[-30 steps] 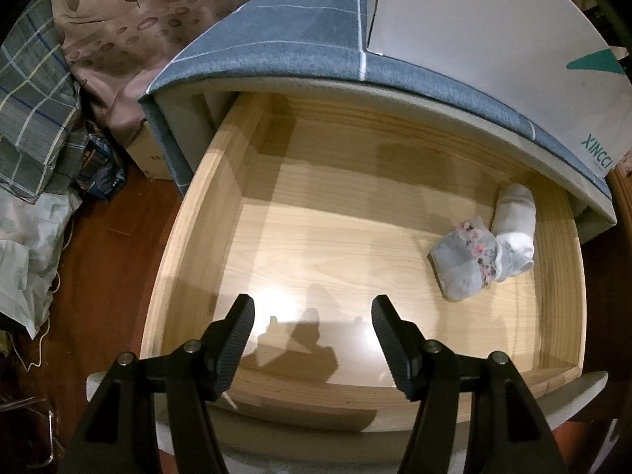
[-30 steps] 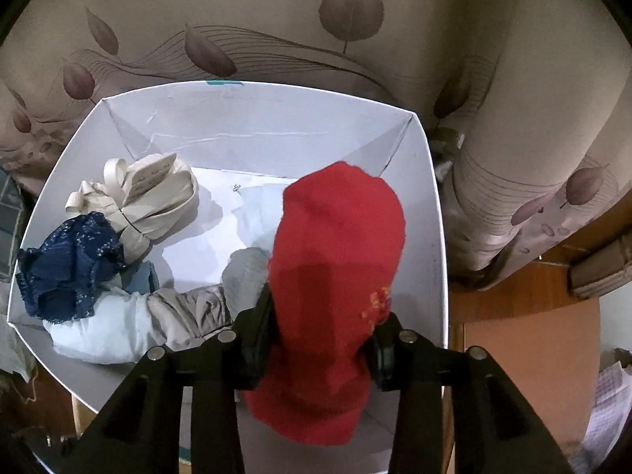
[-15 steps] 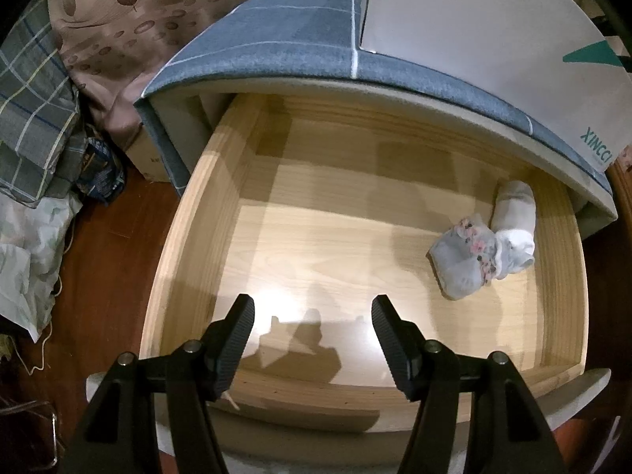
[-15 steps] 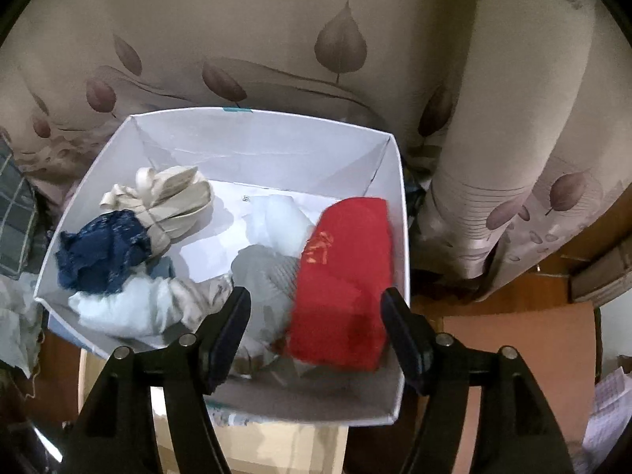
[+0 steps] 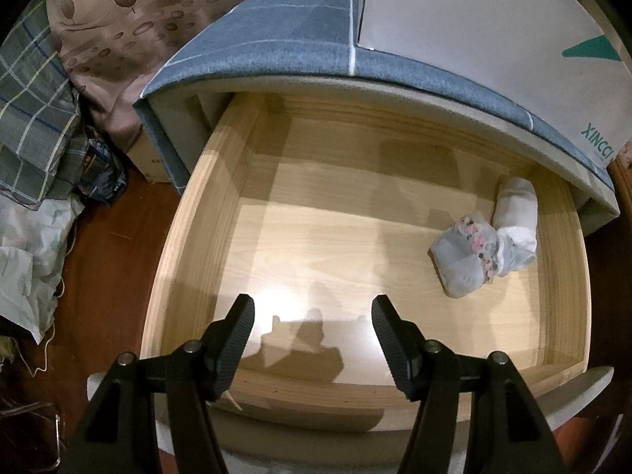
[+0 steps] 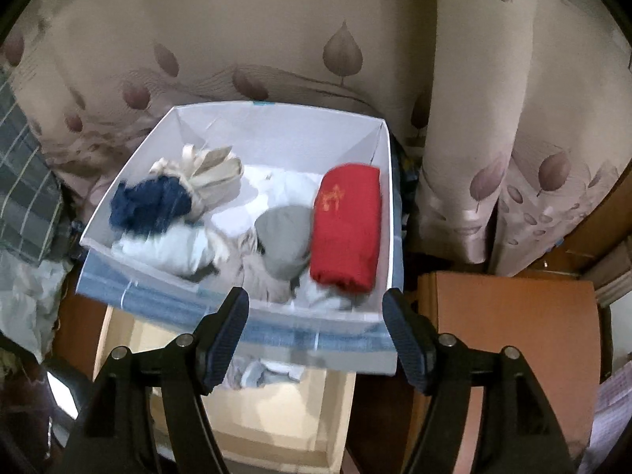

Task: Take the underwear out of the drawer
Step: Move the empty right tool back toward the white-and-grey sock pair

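Note:
The wooden drawer [image 5: 189,237] stands pulled out. Two rolled light underwear pieces [image 5: 486,241] lie at its right side. My left gripper [image 5: 312,324] is open and empty above the drawer's front. In the right wrist view a white box [image 6: 276,320] holds several rolled pieces, among them red underwear [image 6: 347,229] at its right side. My right gripper [image 6: 316,316] is open and empty, just in front of the box's near wall. The drawer [image 6: 276,426] shows below the box with the light pieces [image 6: 264,371] in it.
A white box with a green logo [image 5: 493,31] sits on the blue-grey top [image 5: 276,39] above the drawer. Plaid and pale cloths [image 5: 31,118] lie on the floor at left. A leaf-print curtain [image 6: 316,39] hangs behind the box. A brown cabinet [image 6: 505,316] stands at right.
My right gripper opened and let go of the red underwear, which now lies in the white box. It then drew back and up from the box. The left gripper has barely moved.

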`<action>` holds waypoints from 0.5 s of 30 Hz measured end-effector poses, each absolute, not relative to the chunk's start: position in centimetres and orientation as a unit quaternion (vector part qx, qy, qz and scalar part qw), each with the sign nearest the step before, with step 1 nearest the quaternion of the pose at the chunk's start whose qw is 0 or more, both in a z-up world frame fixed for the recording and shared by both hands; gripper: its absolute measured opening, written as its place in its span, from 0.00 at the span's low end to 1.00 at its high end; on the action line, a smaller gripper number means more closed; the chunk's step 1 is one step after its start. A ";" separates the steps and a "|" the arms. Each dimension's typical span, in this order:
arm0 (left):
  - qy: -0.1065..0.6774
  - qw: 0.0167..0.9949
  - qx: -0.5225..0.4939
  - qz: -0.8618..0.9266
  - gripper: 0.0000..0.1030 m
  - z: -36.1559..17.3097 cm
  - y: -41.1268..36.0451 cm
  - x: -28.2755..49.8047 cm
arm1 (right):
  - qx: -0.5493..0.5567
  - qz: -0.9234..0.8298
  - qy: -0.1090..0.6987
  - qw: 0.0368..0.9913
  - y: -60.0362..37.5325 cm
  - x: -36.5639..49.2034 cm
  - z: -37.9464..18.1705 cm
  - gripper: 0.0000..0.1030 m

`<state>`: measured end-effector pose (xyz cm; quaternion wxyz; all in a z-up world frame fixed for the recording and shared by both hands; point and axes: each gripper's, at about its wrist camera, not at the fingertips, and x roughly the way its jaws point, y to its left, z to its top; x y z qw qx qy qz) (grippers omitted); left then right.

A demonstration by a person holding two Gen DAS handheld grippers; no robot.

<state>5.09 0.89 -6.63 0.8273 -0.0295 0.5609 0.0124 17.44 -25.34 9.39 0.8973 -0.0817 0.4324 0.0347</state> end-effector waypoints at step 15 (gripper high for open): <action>0.575 0.817 -0.016 -0.020 0.61 -6.9 -0.3 6.0 | -0.101 0.049 0.500 0.859 -27.3 11.0 -4.4 0.67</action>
